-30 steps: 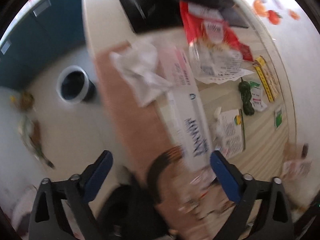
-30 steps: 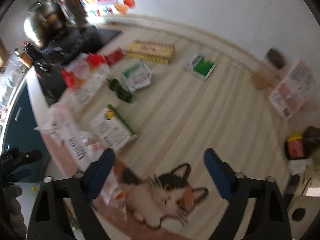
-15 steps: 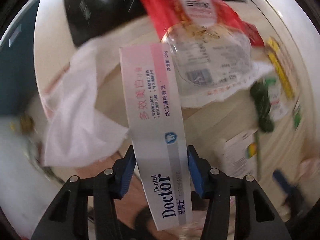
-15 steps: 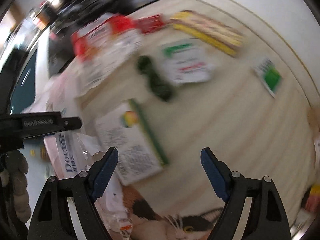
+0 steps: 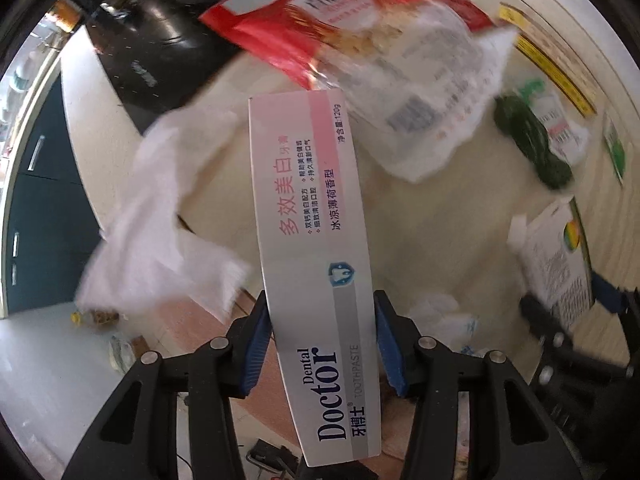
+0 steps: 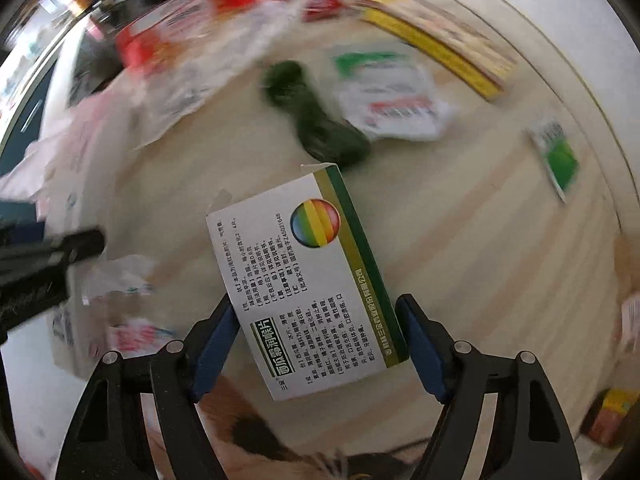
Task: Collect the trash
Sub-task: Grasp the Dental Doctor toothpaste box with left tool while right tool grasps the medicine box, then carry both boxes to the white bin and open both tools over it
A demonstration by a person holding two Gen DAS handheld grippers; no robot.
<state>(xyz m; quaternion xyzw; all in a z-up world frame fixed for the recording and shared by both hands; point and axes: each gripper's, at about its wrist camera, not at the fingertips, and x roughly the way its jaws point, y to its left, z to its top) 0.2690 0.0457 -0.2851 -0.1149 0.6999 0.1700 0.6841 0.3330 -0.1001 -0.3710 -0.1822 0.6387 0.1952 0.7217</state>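
Note:
My left gripper point(image 5: 320, 300) points down and is shut on a long white and pink toothpaste box point(image 5: 312, 240), its blue pads pressing both long sides. The box sticks out over the table's edge. My right gripper point(image 6: 315, 302) also points down and straddles a white medicine box with a green stripe point(image 6: 308, 280), which lies flat on the pale wooden table point(image 6: 460, 220). Its jaws are closing, with the box between them and the pads just at its sides. The same medicine box point(image 5: 556, 264) shows at the right of the left wrist view.
A crumpled white tissue point(image 5: 160, 232) lies at the table's edge. A red snack bag point(image 5: 340, 12) and a clear wrapper point(image 5: 432, 120) lie behind. Farther on are a dark green bundle point(image 6: 316, 120), a white wrapper point(image 6: 392, 96), a yellow box point(image 6: 440, 40) and a green packet point(image 6: 558, 156).
My left gripper went from wide open to shut on the toothpaste box. My right gripper sank over the medicine box, which now sits between its narrowing jaws.

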